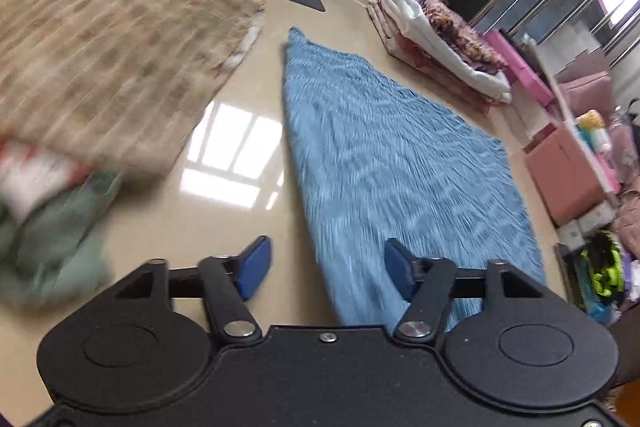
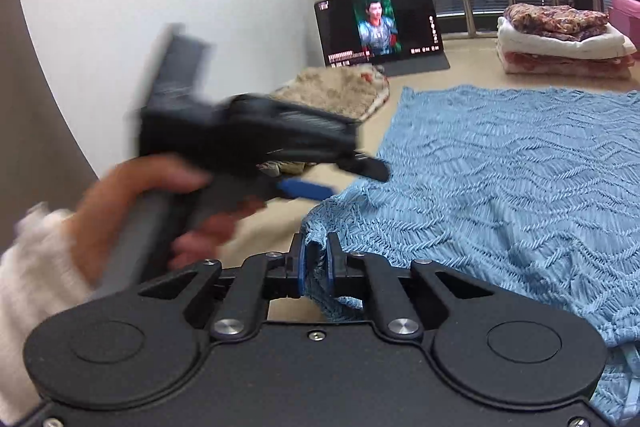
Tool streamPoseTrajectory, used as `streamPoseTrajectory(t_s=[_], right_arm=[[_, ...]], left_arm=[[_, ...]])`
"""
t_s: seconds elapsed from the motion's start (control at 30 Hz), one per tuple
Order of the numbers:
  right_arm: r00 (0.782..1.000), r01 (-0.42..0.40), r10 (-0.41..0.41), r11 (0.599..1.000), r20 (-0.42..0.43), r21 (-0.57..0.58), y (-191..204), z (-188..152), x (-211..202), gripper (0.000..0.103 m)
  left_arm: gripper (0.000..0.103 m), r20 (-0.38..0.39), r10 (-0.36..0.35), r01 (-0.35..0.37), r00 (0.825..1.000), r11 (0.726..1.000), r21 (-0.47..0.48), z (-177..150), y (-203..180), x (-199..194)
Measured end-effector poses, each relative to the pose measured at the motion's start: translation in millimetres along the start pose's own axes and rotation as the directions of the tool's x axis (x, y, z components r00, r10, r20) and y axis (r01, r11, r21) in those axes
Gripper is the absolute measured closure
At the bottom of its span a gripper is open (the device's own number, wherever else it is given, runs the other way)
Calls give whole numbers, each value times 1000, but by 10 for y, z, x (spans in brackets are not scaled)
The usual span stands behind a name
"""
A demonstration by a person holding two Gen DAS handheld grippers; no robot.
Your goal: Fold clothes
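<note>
The blue knit (image 2: 500, 179) lies spread flat on the table (image 1: 240, 219), not folded yet. The right gripper (image 2: 316, 267) pinches its near corner; the left gripper (image 1: 326, 267) hangs slack-jawed, empty. A folded stack (image 2: 560, 39) waits behind, an unfolded heap (image 1: 112, 59) alongside.

Right gripper (image 2: 316, 267) pinches the blue knit garment (image 2: 500, 179); left gripper (image 1: 326, 267), jaws spread wide, hovers just beside its near edge.
</note>
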State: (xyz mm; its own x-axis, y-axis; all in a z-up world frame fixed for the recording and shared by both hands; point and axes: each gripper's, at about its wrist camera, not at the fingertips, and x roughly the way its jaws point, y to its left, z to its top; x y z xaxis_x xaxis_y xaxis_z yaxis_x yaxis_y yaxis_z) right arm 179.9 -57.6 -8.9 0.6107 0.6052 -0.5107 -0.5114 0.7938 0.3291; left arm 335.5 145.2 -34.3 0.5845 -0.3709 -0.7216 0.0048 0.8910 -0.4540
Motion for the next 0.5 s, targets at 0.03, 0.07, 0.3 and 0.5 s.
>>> streamPoseTrajectory(t_s=[0.03, 0.07, 0.3, 0.5], right_arm=[[1000, -10, 10, 1000, 7, 3, -23, 13, -21, 94], [1000, -21, 21, 1000, 13, 6, -46, 25, -39, 94], [993, -111, 109, 992, 36, 57, -234, 106, -125, 94], [986, -158, 154, 986, 68, 54, -344, 176, -198, 94]], left_arm=[[70, -2, 10, -10, 1000, 1000, -9, 97, -7, 93], [75, -3, 9, -9, 1000, 1000, -30, 202, 9, 183], [84, 29, -29, 35, 999, 971, -236, 790, 244, 630], [84, 73, -28, 49, 997, 950, -309, 1095, 345, 850]])
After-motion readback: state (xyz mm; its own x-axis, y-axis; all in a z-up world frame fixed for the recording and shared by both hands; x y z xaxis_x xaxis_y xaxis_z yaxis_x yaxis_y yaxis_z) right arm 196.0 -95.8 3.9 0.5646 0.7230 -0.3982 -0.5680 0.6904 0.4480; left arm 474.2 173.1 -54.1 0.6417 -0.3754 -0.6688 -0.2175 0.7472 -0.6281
